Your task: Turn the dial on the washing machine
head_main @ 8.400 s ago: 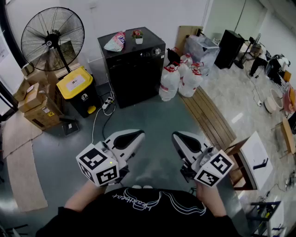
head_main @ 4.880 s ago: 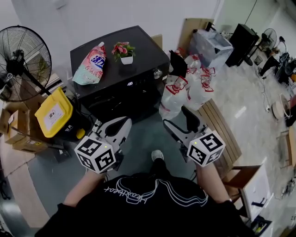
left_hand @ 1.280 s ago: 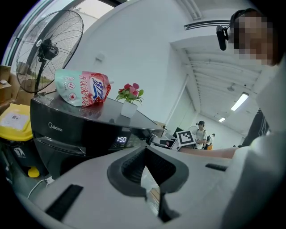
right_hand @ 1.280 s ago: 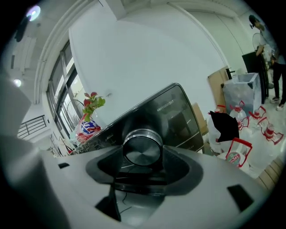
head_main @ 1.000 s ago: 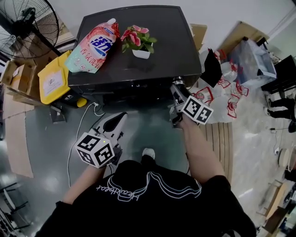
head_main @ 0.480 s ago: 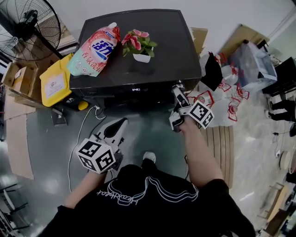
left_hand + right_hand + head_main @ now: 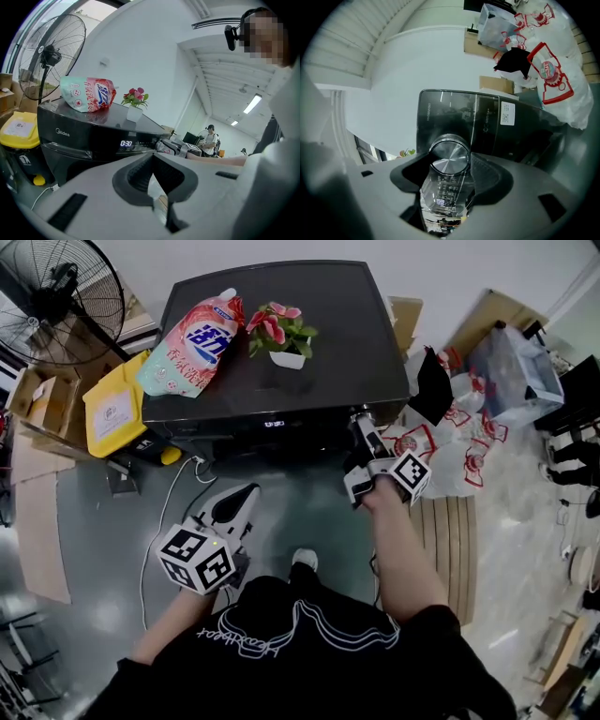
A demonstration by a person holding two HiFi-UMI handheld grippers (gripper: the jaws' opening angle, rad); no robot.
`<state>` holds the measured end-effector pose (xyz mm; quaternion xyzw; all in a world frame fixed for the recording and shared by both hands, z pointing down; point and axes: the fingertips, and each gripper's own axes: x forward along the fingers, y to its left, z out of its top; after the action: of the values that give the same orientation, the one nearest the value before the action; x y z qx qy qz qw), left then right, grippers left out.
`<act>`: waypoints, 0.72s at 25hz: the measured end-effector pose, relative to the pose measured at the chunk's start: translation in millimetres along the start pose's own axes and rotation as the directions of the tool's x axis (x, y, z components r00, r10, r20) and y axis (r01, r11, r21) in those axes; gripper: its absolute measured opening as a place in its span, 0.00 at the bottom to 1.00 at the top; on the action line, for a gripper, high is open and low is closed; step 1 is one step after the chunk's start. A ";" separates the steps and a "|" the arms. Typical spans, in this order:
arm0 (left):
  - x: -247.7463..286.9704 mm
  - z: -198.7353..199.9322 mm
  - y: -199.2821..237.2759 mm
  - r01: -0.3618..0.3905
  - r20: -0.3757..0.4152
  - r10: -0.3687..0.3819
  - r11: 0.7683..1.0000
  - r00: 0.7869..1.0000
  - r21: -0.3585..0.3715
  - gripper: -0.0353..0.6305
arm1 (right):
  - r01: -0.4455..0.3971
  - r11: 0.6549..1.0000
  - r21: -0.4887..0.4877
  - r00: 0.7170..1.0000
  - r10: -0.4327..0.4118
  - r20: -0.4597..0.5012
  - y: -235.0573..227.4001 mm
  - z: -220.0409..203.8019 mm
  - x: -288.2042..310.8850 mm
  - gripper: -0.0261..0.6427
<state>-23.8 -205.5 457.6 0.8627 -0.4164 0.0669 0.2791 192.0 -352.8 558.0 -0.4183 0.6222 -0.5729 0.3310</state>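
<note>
Risk: the pads may slip round the smooth metal dial if the grip is light, or overshoot the programme. The dial sits at the right end of the washing machine front. Right gripper reaches level, rolled sideways, clenched on the dial. Left gripper hangs low and near, jaws closed on nothing.

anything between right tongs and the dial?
Nothing. The right gripper view shows the dial directly between the right tongs, pads on its sides.
</note>
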 end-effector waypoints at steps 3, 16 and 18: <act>-0.6 -0.4 1.1 -0.007 -0.001 0.007 1.000 1.000 0.001 0.06 | 0.014 0.999 -0.032 1.000 -0.013 0.005 1.6 1.8 -0.1 0.46; 4.4 -2.1 -1.5 -0.010 -0.009 0.010 1.000 1.000 0.019 0.06 | 0.065 0.692 -0.719 0.991 -0.131 -0.036 39.2 2.4 -13.1 0.55; 4.0 -1.6 -2.0 -0.009 -0.011 0.009 1.000 1.000 0.020 0.06 | 0.067 0.556 -0.829 0.985 -0.167 -0.033 49.2 -1.3 -13.2 0.58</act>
<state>-19.6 -206.3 459.4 0.8632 -0.4179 0.0771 0.2725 189.6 -340.7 508.6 -0.5333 0.8051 -0.2585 0.0247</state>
